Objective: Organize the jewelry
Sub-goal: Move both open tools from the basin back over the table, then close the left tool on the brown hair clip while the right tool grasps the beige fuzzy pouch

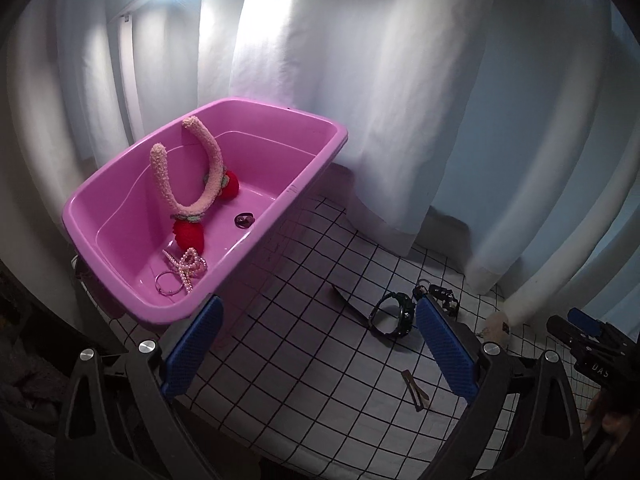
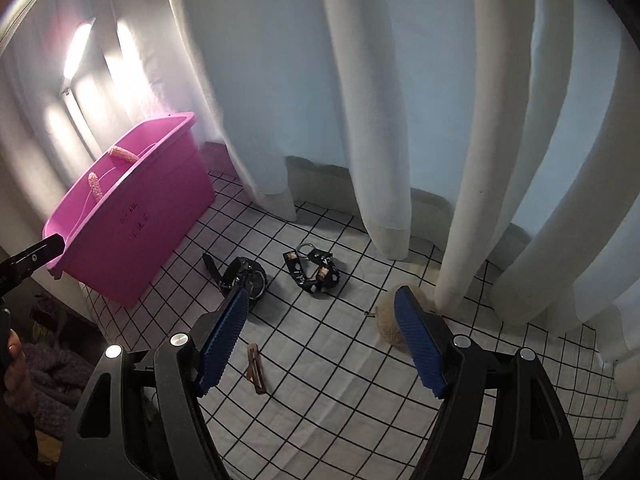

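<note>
A pink bin (image 1: 320, 128) stands on the grid cloth; it also shows in the right wrist view (image 2: 132, 240). Inside lie a fuzzy headband with red strawberries (image 1: 200, 184), a pearl string (image 1: 186, 266), a ring bangle (image 1: 166, 282) and a small dark ring (image 1: 244, 220). On the cloth lie a black watch (image 1: 394, 314) (image 2: 244, 276), a black strap piece (image 2: 314, 270) (image 1: 442, 296), a brown hair clip (image 2: 256, 368) (image 1: 414, 390) and a beige pompom (image 2: 388, 316). My left gripper (image 1: 320, 344) is open and empty beside the bin. My right gripper (image 2: 320, 344) is open and empty above the cloth.
White curtains (image 2: 384, 100) hang close behind the cloth and touch it. The cloth's left edge drops off below the bin (image 2: 92, 312). The right gripper shows at the left wrist view's right edge (image 1: 592, 344).
</note>
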### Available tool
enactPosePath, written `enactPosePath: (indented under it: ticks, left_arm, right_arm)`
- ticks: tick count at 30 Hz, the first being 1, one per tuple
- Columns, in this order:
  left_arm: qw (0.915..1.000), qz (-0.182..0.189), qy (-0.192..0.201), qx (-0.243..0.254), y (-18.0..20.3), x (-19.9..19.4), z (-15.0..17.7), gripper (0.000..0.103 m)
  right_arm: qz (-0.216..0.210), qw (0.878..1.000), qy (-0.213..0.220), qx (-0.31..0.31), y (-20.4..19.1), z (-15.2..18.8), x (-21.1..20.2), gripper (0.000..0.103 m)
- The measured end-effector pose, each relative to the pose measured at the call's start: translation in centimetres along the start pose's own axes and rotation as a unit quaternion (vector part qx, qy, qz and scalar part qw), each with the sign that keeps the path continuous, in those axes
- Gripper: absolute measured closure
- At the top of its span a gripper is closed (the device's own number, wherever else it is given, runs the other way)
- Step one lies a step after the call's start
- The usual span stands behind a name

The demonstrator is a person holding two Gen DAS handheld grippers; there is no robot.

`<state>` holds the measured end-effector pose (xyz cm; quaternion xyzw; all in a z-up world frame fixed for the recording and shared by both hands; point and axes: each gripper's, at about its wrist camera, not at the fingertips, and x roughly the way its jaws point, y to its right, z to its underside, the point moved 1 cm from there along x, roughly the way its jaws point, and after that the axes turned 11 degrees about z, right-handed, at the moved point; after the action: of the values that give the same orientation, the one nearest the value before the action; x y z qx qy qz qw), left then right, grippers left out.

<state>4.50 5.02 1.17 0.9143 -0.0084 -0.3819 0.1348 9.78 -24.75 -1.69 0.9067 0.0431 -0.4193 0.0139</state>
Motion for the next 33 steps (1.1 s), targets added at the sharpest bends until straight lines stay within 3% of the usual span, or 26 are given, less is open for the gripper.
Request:
enactPosePath:
  ticks: [6, 13, 23, 27, 33]
  left_arm:
    - [0.9994, -0.007, -0.032, -0.012, 4.2, 1.4, 4.9, 0.008]
    - [0.9968, -0.029, -0.06, -0.045, 6.3, 2.6, 9.6, 0.008]
    - [0.993, -0.023, -0.11, -0.037, 6.4, 7.8, 12.6, 0.008]
    - [0.9926, -0.016, -0.118, -0.021, 6.8, 10.2, 13.4, 0.008]
    - [0.9916, -0.012, -0.127, -0.017, 7.1, 12.3, 14.0, 0.008]
  right_arm:
    - [-0.002, 1.0, -0.013, 0.013, 5.9, 4.2, -0.3, 0.031]
    - [-0.021, 0.999, -0.024, 0.004, 8.8, 7.4, 1.3, 0.031]
    - [-0.028, 0.997, -0.053, 0.037, 8.6, 8.6, 5.5, 0.031]
    - [-0.012, 0.998, -0.059, 0.023, 7.9, 8.2, 7.5, 0.031]
    - [-0.027, 0.997, -0.071, 0.034, 7.4, 7.3, 10.5, 0.031]
